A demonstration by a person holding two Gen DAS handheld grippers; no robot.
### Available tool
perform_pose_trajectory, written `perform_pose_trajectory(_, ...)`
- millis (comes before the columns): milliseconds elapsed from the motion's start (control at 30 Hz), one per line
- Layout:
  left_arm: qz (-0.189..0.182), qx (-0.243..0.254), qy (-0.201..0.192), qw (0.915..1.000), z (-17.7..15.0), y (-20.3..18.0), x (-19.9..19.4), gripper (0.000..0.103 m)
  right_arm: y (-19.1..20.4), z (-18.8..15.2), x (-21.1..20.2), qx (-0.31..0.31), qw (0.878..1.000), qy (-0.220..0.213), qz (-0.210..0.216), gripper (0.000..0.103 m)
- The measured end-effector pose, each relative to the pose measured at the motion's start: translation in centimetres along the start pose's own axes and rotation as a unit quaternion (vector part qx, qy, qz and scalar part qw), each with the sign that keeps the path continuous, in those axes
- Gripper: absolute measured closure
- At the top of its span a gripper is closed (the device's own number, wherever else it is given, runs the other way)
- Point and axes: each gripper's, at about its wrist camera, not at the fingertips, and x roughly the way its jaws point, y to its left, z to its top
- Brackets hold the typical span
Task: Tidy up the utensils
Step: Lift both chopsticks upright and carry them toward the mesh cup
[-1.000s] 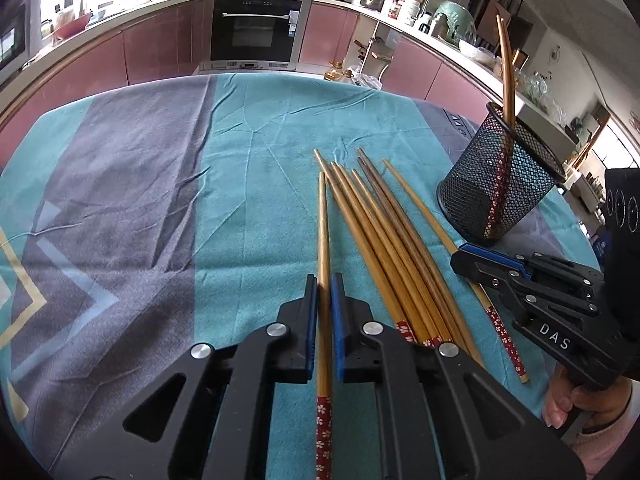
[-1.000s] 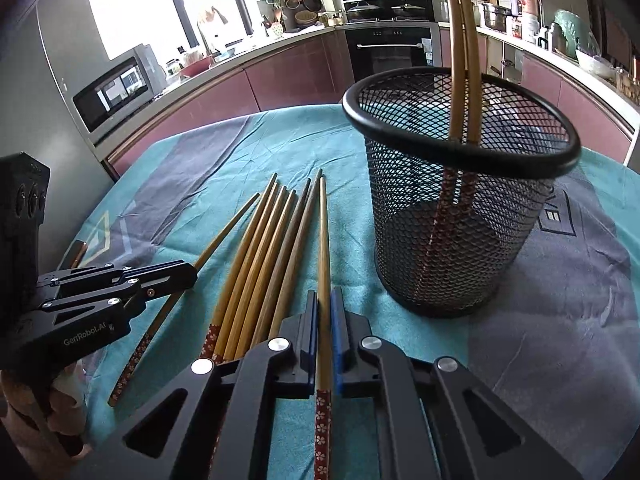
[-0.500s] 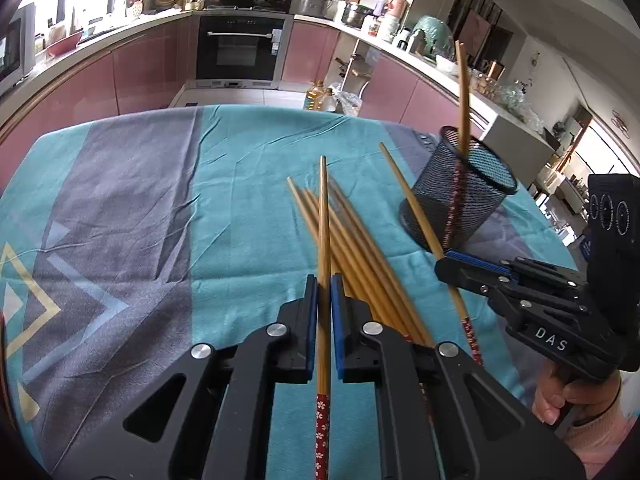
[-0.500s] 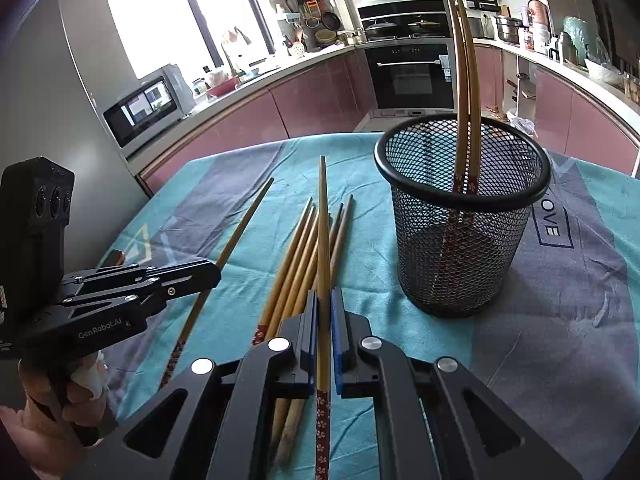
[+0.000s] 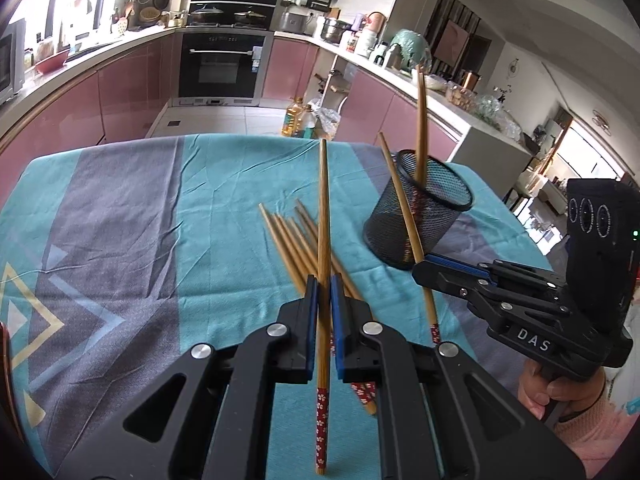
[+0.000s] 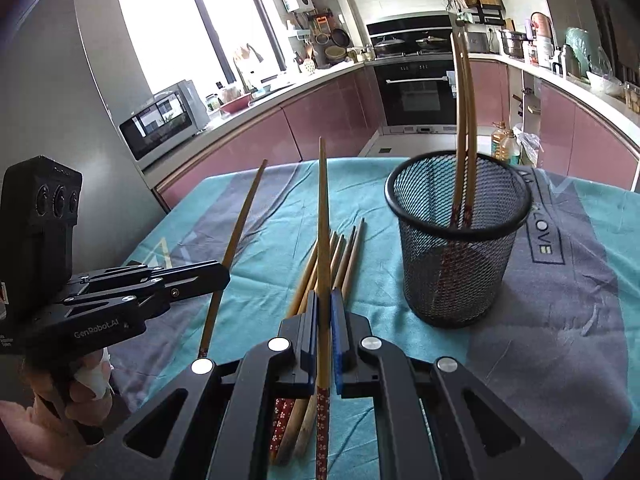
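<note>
My left gripper (image 5: 323, 285) is shut on a wooden chopstick (image 5: 323, 208) with a red flowered end, and the stick is off the cloth. My right gripper (image 6: 324, 300) is shut on a second such chopstick (image 6: 322, 216), also raised. Each gripper shows in the other's view: the right gripper (image 5: 425, 270) with its stick (image 5: 402, 204), the left gripper (image 6: 219, 276) with its stick (image 6: 240, 220). A black mesh cup (image 6: 460, 276) stands upright to the right with two chopsticks (image 6: 464, 100) in it. Several loose chopsticks (image 5: 288, 240) lie on the cloth between the grippers.
A teal and grey tablecloth (image 5: 132, 240) covers the table. Its far edge drops to the kitchen floor, where oil bottles (image 5: 298, 118) stand. Pink cabinets and an oven (image 5: 222, 64) curve behind. A hand (image 5: 560, 392) grips the right tool's handle.
Both grippers have risen from the cloth, each lifting its chopstick out of the pile. The sticks' far tips have swung up. The mesh cup now sits lower and farther off in both views.
</note>
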Motion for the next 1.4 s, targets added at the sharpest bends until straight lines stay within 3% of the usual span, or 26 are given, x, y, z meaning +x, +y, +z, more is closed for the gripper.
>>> perform_pose_trajectory(467,-0.053,0.006,-0.020,0.9984,1.3,-1.2,-2.4,0.096,-0.6,1.4,-2.7,0.001,0.999,-0.039,0.002,0.097)
perform_pose_trajectory(867,-0.077,0.018,-0.044,0.9959,2.8,-2.3,-4.1,0.096,-0.9,2.4,-4.7,-0.001,0.998,-0.070,0.004,0.097)
perform_pose_trajectory(1400,-0.099,0.042,-0.092,0.9899,7.7,-4.9,-5.0,0.096,-2.9,6.7,-8.7,-0.019,0.991,-0.132,-0.025,0.097)
